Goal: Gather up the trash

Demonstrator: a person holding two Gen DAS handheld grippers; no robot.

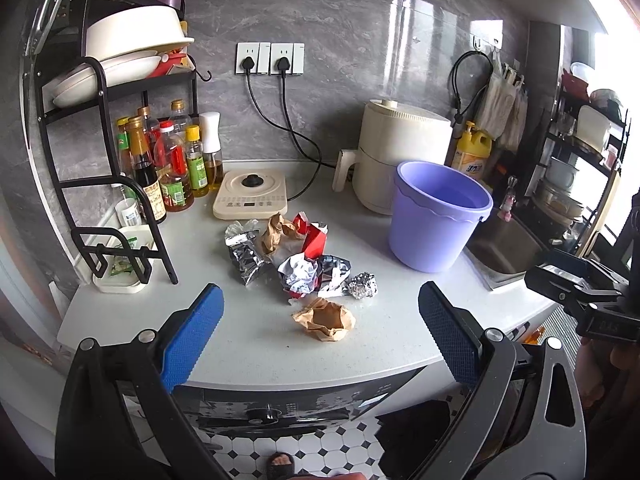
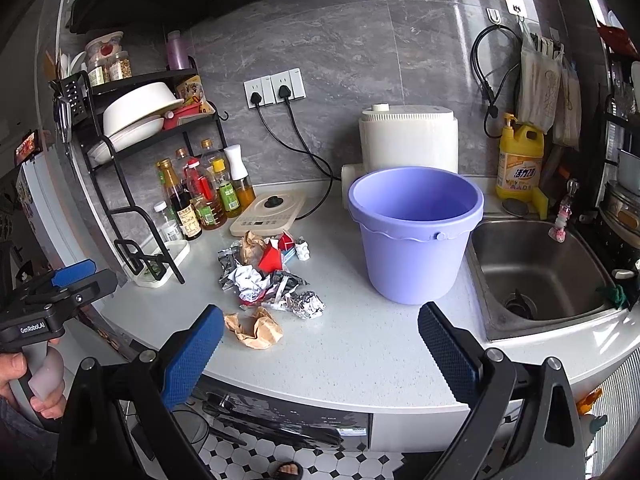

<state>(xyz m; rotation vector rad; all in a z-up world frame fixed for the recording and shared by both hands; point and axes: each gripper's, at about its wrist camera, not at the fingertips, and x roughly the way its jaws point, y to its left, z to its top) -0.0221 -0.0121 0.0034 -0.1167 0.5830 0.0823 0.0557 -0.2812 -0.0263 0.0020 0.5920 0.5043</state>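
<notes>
Hovering off the counter's front edge, left gripper (image 1: 320, 334) spread wide, nothing between the blue pads. Same for the right gripper (image 2: 320, 350): jaws far apart, empty, touching nothing. Nearest to both, just in from that edge, a crumpled brown paper bag (image 1: 325, 319), lying alone. Past it, toward the wall, the main heap of trash (image 1: 292, 256): foil ball (image 1: 362, 285), white wrapper, red carton, silver packets, more brown paper, all bunched together on the counter (image 1: 248, 336). Right of the heap, well clear of it, the purple bucket (image 2: 414, 236) standing upright, nothing visible inside as far as the right view shows. By the look of it, barely begun: every scrap on the counter, nothing collected yet. Brown bag the likely first pick.
</notes>
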